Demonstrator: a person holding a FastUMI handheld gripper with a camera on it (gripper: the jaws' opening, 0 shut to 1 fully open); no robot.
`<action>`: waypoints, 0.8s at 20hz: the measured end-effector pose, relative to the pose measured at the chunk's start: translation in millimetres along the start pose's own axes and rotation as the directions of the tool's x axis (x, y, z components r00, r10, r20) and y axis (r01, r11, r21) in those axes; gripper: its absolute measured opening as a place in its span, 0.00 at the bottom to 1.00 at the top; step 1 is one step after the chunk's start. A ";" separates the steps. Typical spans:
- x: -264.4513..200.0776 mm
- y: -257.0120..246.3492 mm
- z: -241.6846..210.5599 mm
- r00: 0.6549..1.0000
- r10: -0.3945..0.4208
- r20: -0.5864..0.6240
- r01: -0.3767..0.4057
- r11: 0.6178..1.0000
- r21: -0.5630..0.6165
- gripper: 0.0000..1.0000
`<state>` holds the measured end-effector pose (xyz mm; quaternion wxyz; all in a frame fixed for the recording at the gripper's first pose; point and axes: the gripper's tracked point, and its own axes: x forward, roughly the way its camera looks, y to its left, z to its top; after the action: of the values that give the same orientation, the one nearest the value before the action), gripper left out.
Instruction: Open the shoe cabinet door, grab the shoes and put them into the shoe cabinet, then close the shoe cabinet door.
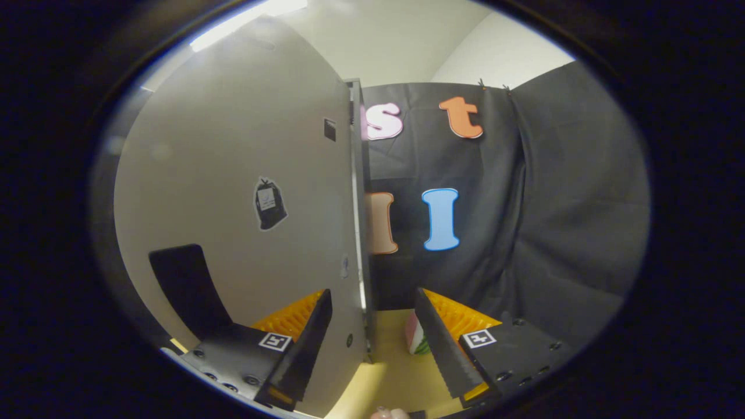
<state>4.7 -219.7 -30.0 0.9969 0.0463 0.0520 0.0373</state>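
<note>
The gripper (372,343) stands wide open, and the free edge of the shoe cabinet door (244,174) runs upright between its two fingers; neither finger presses on the panel, so nothing is gripped. The door is seen nearly edge-on, its pale broad face on the left-finger side, with a small dark sticker (269,203) on it. A black handle-like tab (186,288) shows low on that face, beyond the left finger.

The step in hand looks like swinging the door, most likely opening it, though the direction cannot be told from this moment. To do it well, push with the flat inner side of one finger against the panel near its free edge, where leverage is best, and follow the door's arc rather than driving straight. Avoid pinching the thin edge.

A small red, white and green object (418,338) sits on the yellow desk (390,372) just beyond the door's bottom edge. I cannot see the shoes or the cabinet's inside.
</note>
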 end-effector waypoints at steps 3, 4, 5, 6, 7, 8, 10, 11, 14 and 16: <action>1.2 33.5 -2.5 1.000 -0.006 0.011 0.006 1.000 0.020 0.91; 2.3 46.2 -4.0 1.000 -0.005 0.013 0.005 1.000 0.028 0.91; 4.0 60.8 -5.4 1.000 0.002 0.014 -0.003 0.999 0.037 0.91; 7.5 75.1 -6.6 1.000 0.010 0.015 -0.011 0.999 0.043 0.91; 11.6 88.2 -7.8 1.000 0.008 0.019 -0.008 0.999 0.044 0.91; 15.9 101.8 -10.2 1.000 0.006 0.021 -0.007 0.999 0.046 0.91; 28.4 132.3 -17.1 1.000 0.026 0.011 -0.027 0.998 0.058 0.92; 36.9 149.0 -20.0 0.999 0.042 0.005 -0.042 0.997 0.058 0.92; 66.3 190.4 -32.6 0.996 0.084 -0.020 -0.084 0.996 0.021 0.92; 86.6 214.1 -40.7 0.994 0.101 -0.036 -0.101 0.995 0.008 0.92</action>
<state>71.3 3.3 -58.4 0.9924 0.0511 0.0679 0.0885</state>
